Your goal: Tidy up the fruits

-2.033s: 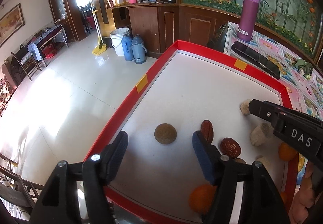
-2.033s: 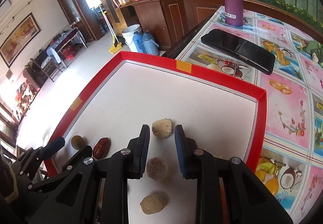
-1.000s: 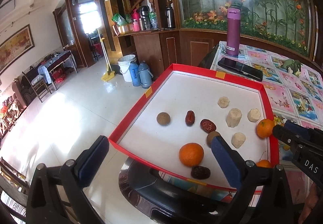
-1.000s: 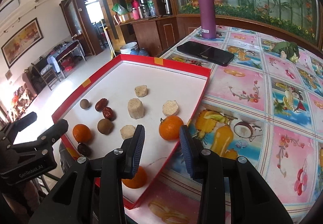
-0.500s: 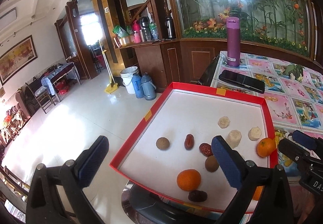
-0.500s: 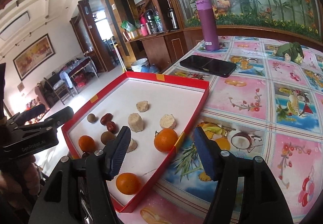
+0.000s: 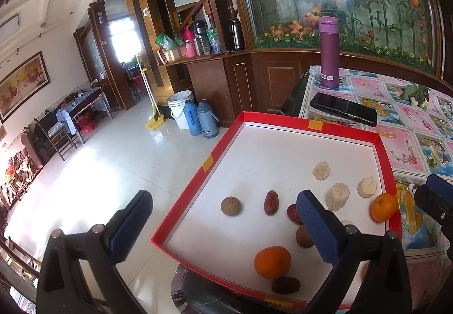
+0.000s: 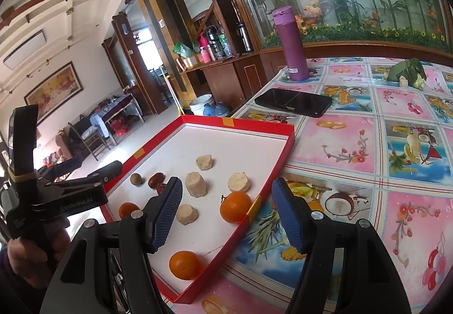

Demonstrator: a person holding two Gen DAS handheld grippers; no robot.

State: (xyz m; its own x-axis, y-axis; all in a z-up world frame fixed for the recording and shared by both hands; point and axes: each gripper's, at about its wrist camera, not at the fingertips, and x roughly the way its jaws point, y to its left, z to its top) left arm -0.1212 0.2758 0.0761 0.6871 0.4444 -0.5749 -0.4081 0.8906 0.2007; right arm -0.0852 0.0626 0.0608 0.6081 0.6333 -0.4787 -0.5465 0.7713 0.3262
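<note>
A red-rimmed white tray holds the fruit. In it lie oranges, red dates, a dark date, brown round fruits and pale peeled chunks. My left gripper is open and empty, held above the tray's near left corner. My right gripper is open and empty, above the tray's near right edge.
A black phone and a purple flask stand on the patterned tablecloth beyond the tray. A green leafy bundle lies far right. The tray overhangs the table's left edge above the floor.
Both grippers have pulled back and up from the tray. The right gripper's jaws have opened wide. The fruit has not moved.
</note>
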